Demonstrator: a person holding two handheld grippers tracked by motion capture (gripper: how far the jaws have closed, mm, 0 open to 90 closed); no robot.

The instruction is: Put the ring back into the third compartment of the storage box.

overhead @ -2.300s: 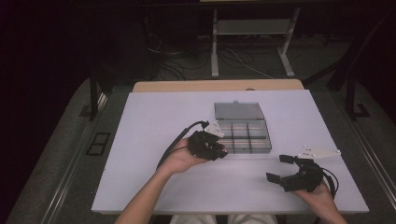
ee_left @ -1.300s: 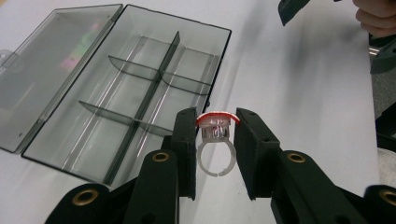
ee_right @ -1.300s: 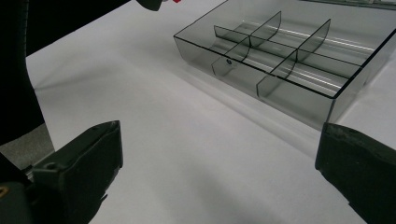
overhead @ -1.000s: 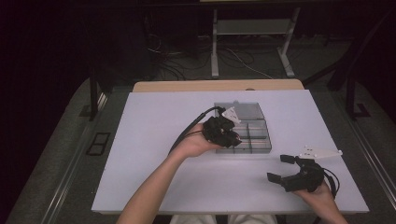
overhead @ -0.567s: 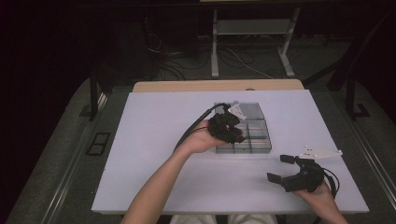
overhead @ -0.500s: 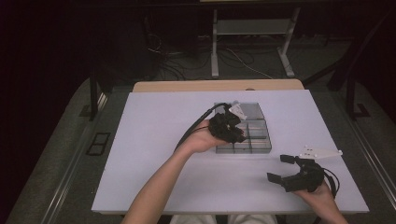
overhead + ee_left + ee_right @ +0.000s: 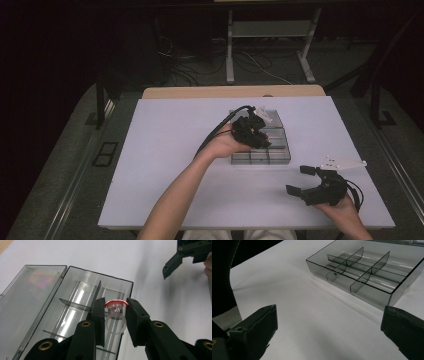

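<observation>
Bright, evenly lit white table (image 7: 165, 150) against dark surroundings; soft shadows, glare on the clear box (image 7: 75, 302).

We see a smoke-grey clear box (image 7: 75, 297) with a rainbow sheen on its lid (image 7: 32, 290), a clear ring (image 7: 114, 322) topped red and white, black grippers, and a plain white table (image 7: 165, 150).

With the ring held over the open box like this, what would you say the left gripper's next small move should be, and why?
Probably lower it a little, then open the jaws. The left gripper is shut on the clear ring with its red-rimmed top, held above a compartment of the open divided box, and the compartments look empty. The right gripper rests open, well aside.
</observation>
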